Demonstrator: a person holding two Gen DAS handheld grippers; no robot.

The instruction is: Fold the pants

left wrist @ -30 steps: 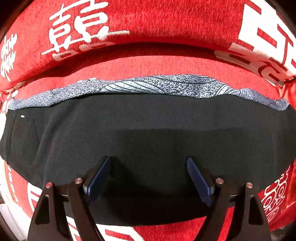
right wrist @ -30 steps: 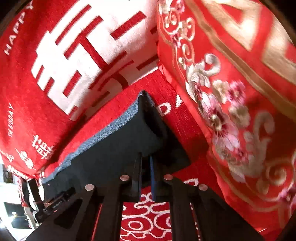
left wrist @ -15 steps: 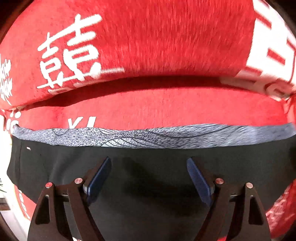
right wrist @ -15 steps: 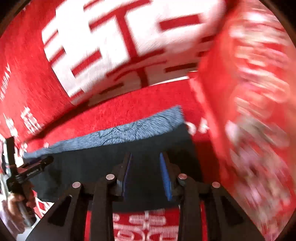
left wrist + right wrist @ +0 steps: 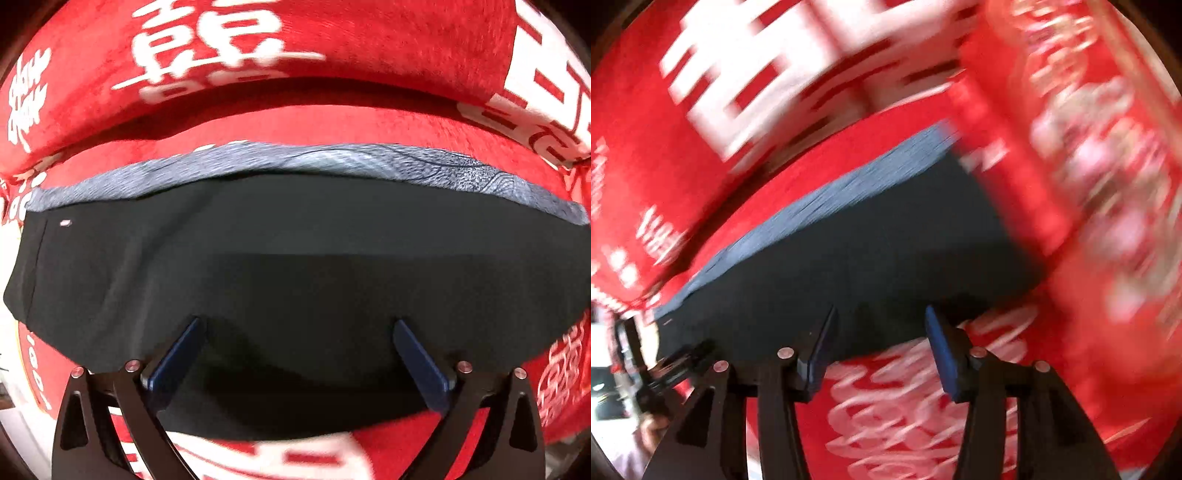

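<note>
The black pants (image 5: 295,266) lie folded flat on the red sofa seat, with a grey patterned band (image 5: 332,162) along their far edge. They also show in the right wrist view (image 5: 871,243), which is blurred. My left gripper (image 5: 295,328) is open and empty, just above the near part of the pants. My right gripper (image 5: 879,317) is open and empty at the near right edge of the pants.
A red sofa backrest (image 5: 332,40) with white characters rises behind the pants. A red floral cushion (image 5: 1089,147) stands right of the pants. The other gripper and a hand (image 5: 661,373) show at the lower left of the right wrist view.
My right gripper has let go of the pants' corner and opened wide, pulling back. My left gripper, open throughout, moved forward over the pants and then back.
</note>
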